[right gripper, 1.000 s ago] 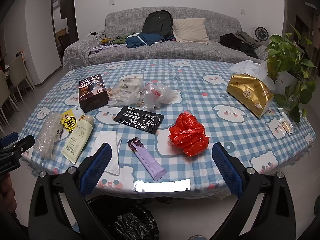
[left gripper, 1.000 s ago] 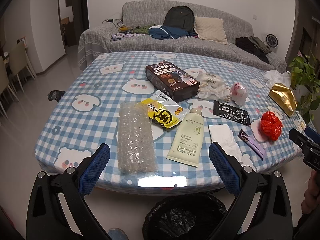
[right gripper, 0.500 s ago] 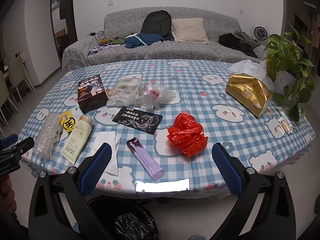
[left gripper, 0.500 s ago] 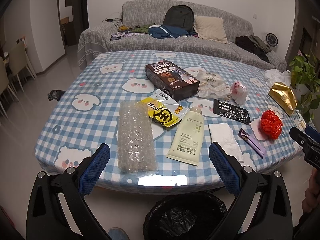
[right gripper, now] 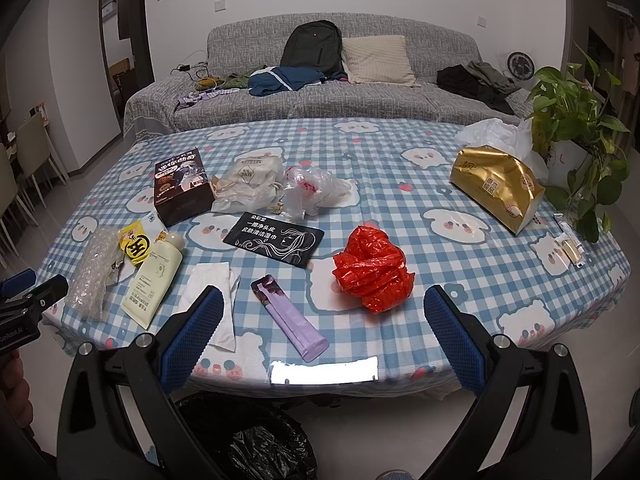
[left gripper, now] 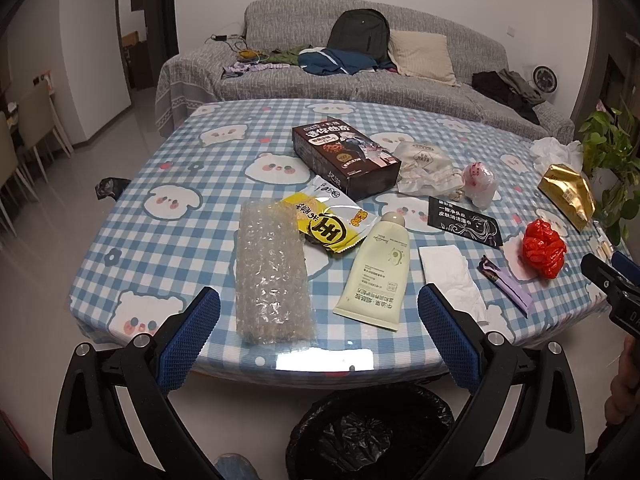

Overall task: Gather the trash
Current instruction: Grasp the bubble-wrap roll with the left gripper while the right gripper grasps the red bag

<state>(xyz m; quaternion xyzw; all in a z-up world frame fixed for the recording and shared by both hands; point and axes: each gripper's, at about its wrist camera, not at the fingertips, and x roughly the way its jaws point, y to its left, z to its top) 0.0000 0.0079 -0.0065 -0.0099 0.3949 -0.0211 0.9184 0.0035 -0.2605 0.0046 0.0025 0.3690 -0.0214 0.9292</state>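
Nothing was collected yet, so the step in hand seemed to be the very first one: choosing a piece of trash and approaching it. The left gripper (left gripper: 319,332) hung in front of the near edge of the table (left gripper: 168,236) with its jaws wide apart and nothing between them, and the right gripper (right gripper: 320,330) was in the same state, apart and empty. The trash lay spread on the table: a bubble wrap piece (left gripper: 272,276) and a cream tube (left gripper: 378,276) were nearest to the left gripper, while a purple packet (right gripper: 288,316), a white tissue (right gripper: 218,300) and a crumpled red bag (right gripper: 374,272) lay nearest to the right one. The bin with a black liner (left gripper: 370,432) stood on the floor just under the table edge, below both grippers. The next move probably called for going forward and down over one near item, closing on it, and then carrying it back over the bin.
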